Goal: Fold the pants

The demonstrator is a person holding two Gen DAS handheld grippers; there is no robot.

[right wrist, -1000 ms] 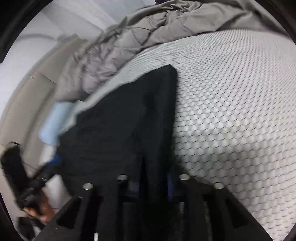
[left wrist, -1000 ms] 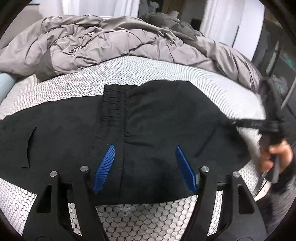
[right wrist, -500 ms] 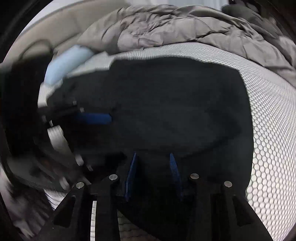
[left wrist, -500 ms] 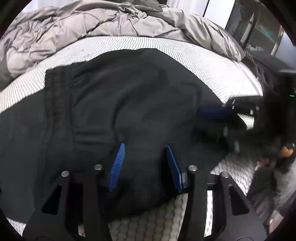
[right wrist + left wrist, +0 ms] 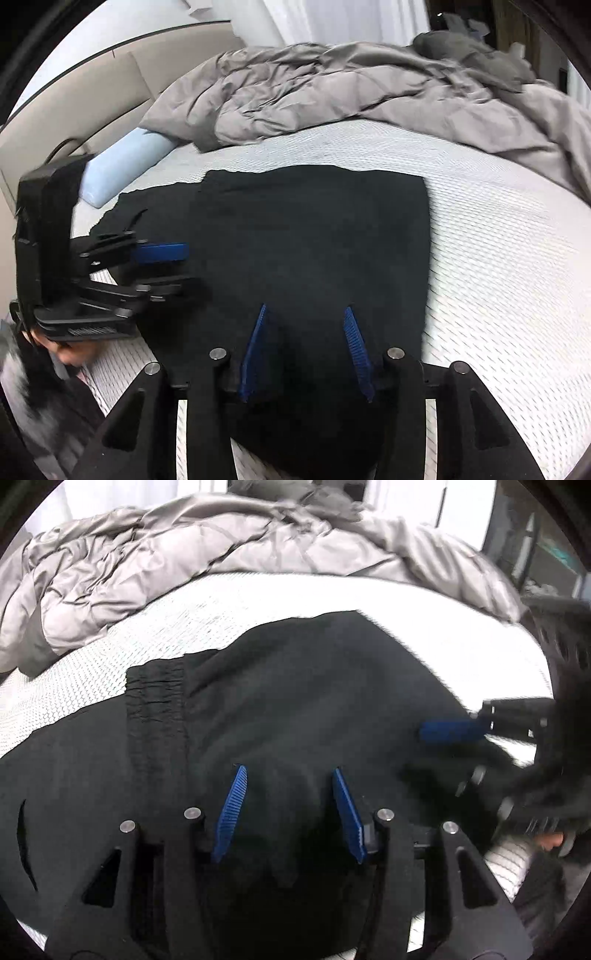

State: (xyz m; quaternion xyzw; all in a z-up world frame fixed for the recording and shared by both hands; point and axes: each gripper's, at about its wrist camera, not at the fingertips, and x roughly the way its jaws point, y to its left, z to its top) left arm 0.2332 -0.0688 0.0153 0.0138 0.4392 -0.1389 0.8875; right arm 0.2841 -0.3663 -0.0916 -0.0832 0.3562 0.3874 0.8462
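Observation:
Black pants (image 5: 295,701) lie folded over on the white mattress, with the gathered waistband (image 5: 155,694) at the left. They also show in the right wrist view (image 5: 314,240). My left gripper (image 5: 288,775) is open, its blue pads just above the near part of the cloth, holding nothing. My right gripper (image 5: 306,314) is open over the near edge of the pants, empty. Each gripper shows in the other's view: the right one (image 5: 454,731) at the pants' right side, the left one (image 5: 162,253) at their left side.
A crumpled grey duvet (image 5: 369,92) covers the far part of the bed (image 5: 498,277). A light blue pillow (image 5: 122,170) lies at the far left by the beige headboard. Dark furniture (image 5: 546,554) stands past the bed's right side.
My right gripper was shut on the pants' end, carried it over onto the waist part and has opened. My left gripper narrowed slightly and stays open over the cloth.

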